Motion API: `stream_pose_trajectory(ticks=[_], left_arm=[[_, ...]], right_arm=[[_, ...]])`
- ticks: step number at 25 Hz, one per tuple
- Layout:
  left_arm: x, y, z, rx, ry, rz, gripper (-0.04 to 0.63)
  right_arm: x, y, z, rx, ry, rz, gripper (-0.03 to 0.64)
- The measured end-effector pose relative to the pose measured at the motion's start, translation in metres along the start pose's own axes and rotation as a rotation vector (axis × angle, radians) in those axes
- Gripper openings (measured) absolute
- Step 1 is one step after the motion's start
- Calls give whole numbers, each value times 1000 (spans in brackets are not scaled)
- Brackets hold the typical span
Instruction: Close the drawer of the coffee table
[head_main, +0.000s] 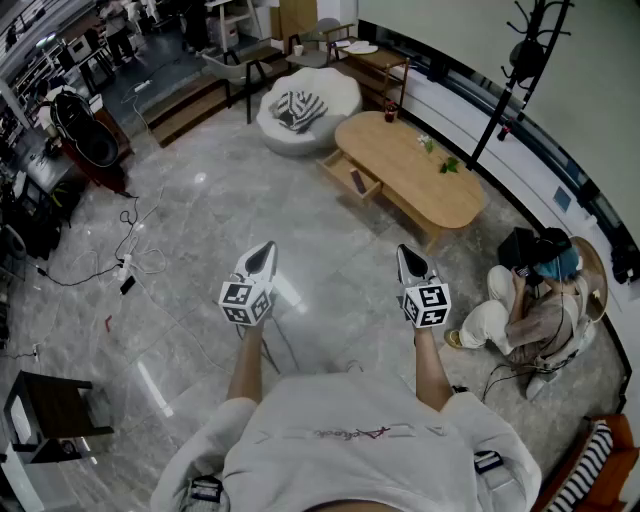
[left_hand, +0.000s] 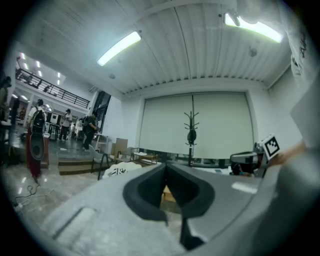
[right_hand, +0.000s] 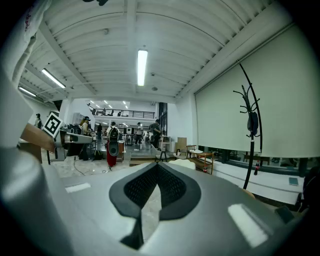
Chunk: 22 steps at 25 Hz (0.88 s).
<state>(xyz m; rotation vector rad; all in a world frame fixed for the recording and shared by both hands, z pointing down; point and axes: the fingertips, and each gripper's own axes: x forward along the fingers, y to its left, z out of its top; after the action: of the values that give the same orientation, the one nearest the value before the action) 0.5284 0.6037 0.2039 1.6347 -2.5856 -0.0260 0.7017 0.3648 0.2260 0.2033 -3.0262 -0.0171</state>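
Beyond left gripper (head_main: 267, 246) and right gripper (head_main: 404, 251), the wooden drawer (head_main: 341, 169) stands open.

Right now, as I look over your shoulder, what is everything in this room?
coffee table: one, light wood, upper middle of the floor
drawer: one, wood, pulled open at the table's left end, dark item inside
beanbag seat: one, white, beyond the table
striped cushion: one, black and white, on the beanbag seat
coat stand: one, black, by the right wall
seated person: one, on the floor at right
cables: several, on the floor at left
low stool: one, dark, lower left
left hand-held gripper: one, grey, jaws shut, empty
right hand-held gripper: one, grey, jaws shut, empty
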Motion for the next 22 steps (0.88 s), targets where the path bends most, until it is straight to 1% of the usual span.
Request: stream_pose_trajectory(ticks=[9, 13, 22], left_arm=[[9, -9, -5, -3, 7, 2, 0], [15, -13, -6, -7, 8, 6, 0], [44, -34, -7, -11, 2, 15, 0]], right_arm=[[-2, -11, -6, -2, 7, 3, 5], [-1, -15, -6, 4, 6, 26, 5], [0, -46, -10, -4, 7, 57, 5]])
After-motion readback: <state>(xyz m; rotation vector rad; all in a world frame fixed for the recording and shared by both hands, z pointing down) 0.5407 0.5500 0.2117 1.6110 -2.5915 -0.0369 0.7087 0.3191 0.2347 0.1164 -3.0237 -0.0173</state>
